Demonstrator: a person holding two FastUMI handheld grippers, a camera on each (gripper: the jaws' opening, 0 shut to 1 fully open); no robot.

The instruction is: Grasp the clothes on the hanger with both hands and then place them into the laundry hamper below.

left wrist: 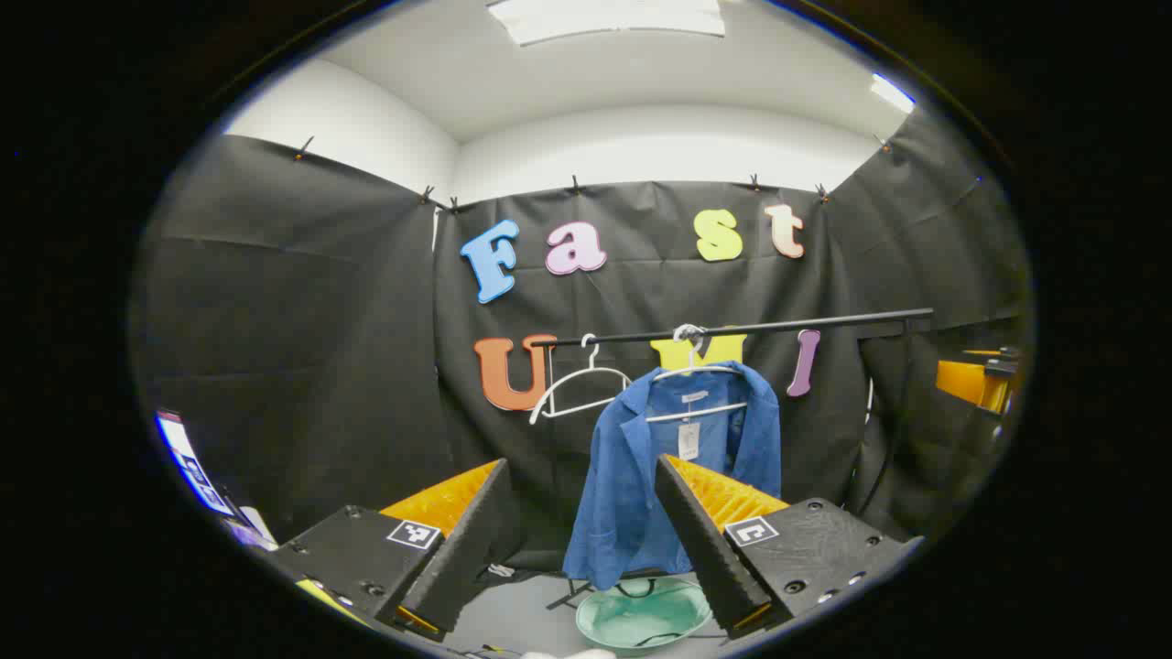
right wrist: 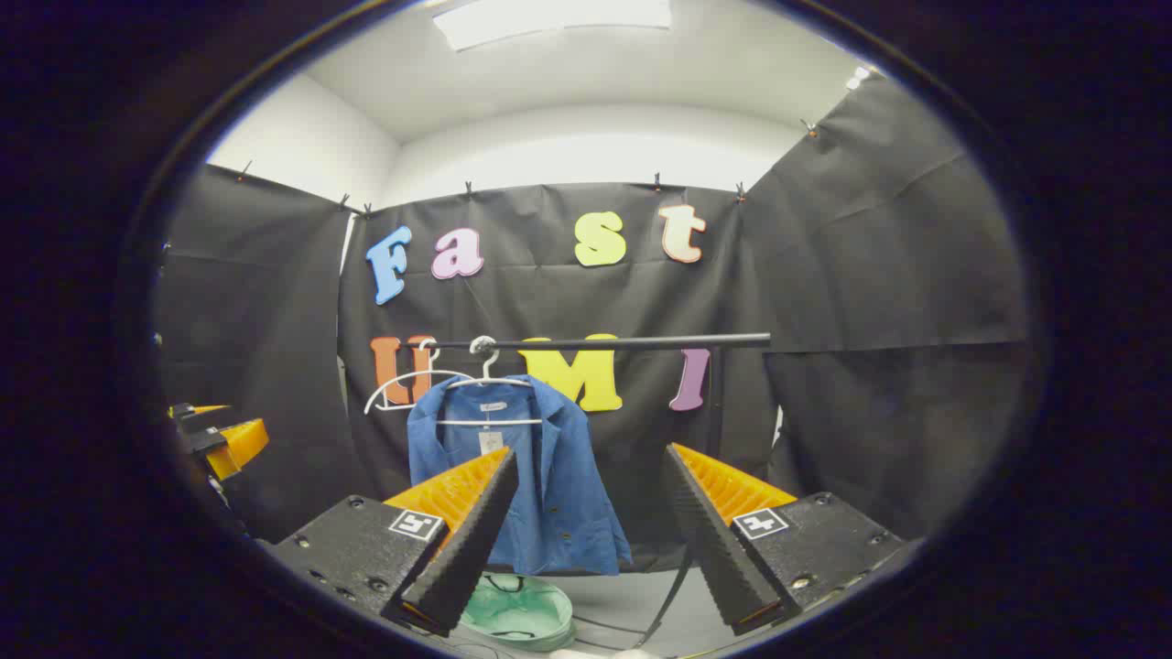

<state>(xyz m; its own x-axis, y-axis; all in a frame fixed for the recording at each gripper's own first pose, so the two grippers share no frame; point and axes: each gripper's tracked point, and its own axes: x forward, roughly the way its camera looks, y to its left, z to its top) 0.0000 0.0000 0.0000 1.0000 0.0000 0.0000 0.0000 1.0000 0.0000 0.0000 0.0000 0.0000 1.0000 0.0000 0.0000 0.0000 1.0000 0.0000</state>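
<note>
In left gripper view the left gripper (left wrist: 579, 535) is spread wide w/ nothing between its fingers; ahead of it, well apart, a blue shirt (left wrist: 641, 476) hangs on a white hanger (left wrist: 698, 371) from a black rail (left wrist: 751, 327); the shirt is seen between the two fingers, closer to the right one; an empty white hanger (left wrist: 579, 389) is on the same rail, just to the left of the shirt; below the shirt, near the fingertips in the frame, a pale green hamper (left wrist: 644, 616) stands on the grey floor (left wrist: 513, 618); at far right edge the other gripper (left wrist: 978, 380) is partly seen. In right gripper view the right gripper (right wrist: 591, 526) is also released, fingers far apart, holding nothing; the shirt (right wrist: 549, 485) is ahead and to the left, behind the left finger, not touched; the hamper (right wrist: 520, 611) is low, just beside the left fingertip in the frame; the rail (right wrist: 604, 343) passes above.
</note>
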